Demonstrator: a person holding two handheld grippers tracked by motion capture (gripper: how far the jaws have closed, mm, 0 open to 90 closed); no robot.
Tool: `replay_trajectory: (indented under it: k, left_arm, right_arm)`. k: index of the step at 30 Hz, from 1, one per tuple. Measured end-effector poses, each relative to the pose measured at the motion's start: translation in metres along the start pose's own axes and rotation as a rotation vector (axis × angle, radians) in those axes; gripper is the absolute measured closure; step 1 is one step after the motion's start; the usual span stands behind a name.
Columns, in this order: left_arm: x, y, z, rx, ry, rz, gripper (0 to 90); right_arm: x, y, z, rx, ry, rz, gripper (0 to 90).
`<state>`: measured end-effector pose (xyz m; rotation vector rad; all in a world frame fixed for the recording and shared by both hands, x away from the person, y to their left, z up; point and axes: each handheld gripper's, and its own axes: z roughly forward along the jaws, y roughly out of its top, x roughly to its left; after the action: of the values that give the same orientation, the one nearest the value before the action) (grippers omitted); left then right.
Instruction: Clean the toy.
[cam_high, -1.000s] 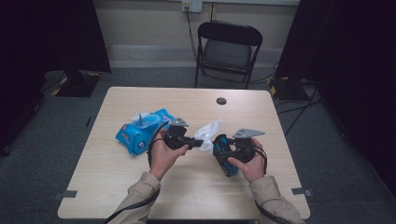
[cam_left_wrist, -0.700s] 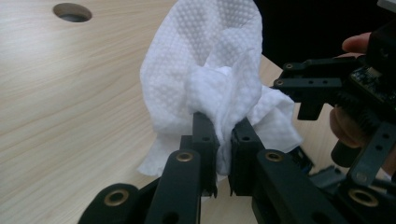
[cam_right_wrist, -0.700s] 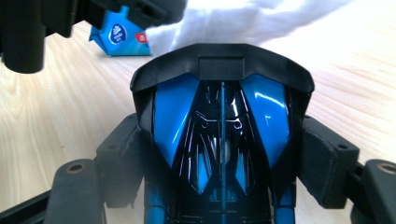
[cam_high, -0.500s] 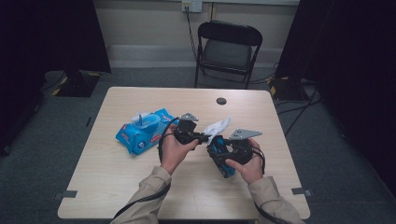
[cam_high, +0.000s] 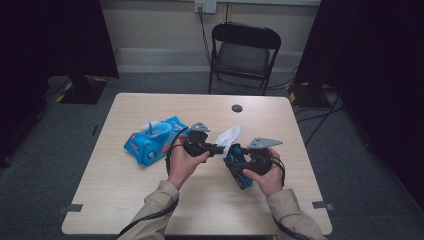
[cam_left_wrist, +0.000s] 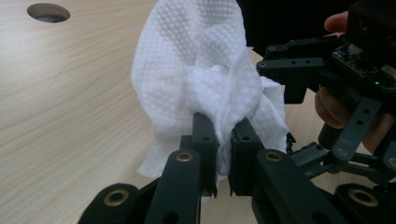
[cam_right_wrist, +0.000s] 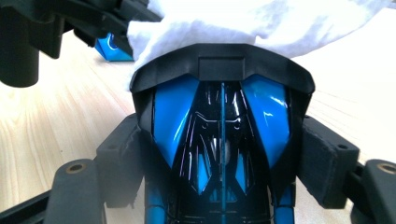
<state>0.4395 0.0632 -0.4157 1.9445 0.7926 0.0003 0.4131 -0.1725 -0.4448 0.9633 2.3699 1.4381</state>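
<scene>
Above the middle of the table (cam_high: 125, 200), the left gripper (cam_high: 220, 149) has its fingers (cam_left_wrist: 204, 140) clamped on a bunched white wipe (cam_high: 230, 136), which drapes against the upper end of a blue-and-black toy car (cam_high: 239, 167). The right gripper (cam_high: 248, 162) grips that car by its sides, fingers (cam_right_wrist: 327, 163) pressed on both flanks, car tilted and clear of the table. A blue wipes pack (cam_high: 152, 140) lies flat on the table just left of the left hand (cam_high: 182, 162); a folding chair (cam_high: 243, 55) stands beyond the far edge.
</scene>
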Motion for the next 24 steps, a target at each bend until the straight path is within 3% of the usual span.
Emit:
replay_trajectory:
  k: [16, 20, 24]
  left_arm:
    - [-0.007, -0.013, -0.006, 0.041, -0.035, 0.024, 83.7]
    - [-0.006, -0.014, -0.009, 0.035, -0.03, 0.021, 83.7]
    - [-0.002, -0.01, -0.018, -0.011, -0.017, -0.006, 83.6]
  right_arm:
    - [-0.008, -0.001, -0.004, -0.013, -0.035, 0.024, 25.5]
    - [-0.009, -0.001, -0.005, -0.021, -0.035, 0.032, 25.5]
    - [-0.011, -0.001, -0.006, -0.024, -0.032, 0.036, 25.5]
